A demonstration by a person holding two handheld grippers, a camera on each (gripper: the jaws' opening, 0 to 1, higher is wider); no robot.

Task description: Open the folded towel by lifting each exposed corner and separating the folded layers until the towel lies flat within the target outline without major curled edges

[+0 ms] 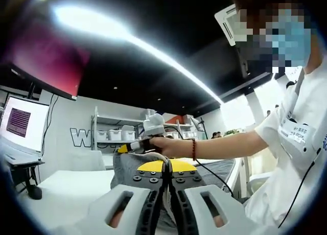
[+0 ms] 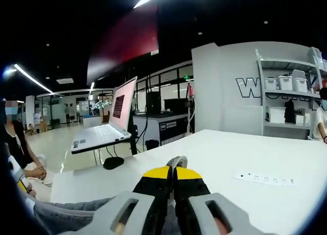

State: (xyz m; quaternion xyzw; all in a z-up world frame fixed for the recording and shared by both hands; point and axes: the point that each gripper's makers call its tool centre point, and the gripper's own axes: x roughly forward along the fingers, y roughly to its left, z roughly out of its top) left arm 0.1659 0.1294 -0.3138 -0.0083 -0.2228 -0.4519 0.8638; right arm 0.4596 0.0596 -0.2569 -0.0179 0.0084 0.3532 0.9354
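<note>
The grey towel [image 1: 126, 169] hangs lifted above the white table [image 1: 66, 191]. In the left gripper view my left gripper [image 1: 166, 167] has its yellow-tipped jaws closed on a fold of it, and cloth runs down between the jaws. Beyond it a person's hand holds my right gripper [image 1: 127, 148] at the towel's upper edge. In the right gripper view my right gripper [image 2: 172, 169] is shut with a small tuft of the grey towel [image 2: 177, 161] pinched at its tips. More grey cloth [image 2: 66, 214] trails off to the lower left.
A white power strip [image 2: 263, 180] lies on the table [image 2: 230, 153] to the right. An open laptop [image 2: 110, 127] on a stand and a black mouse [image 2: 113, 162] sit at the far left edge. A person in a white shirt [image 1: 296, 143] stands close on the right; shelves [image 2: 286, 92] line the wall.
</note>
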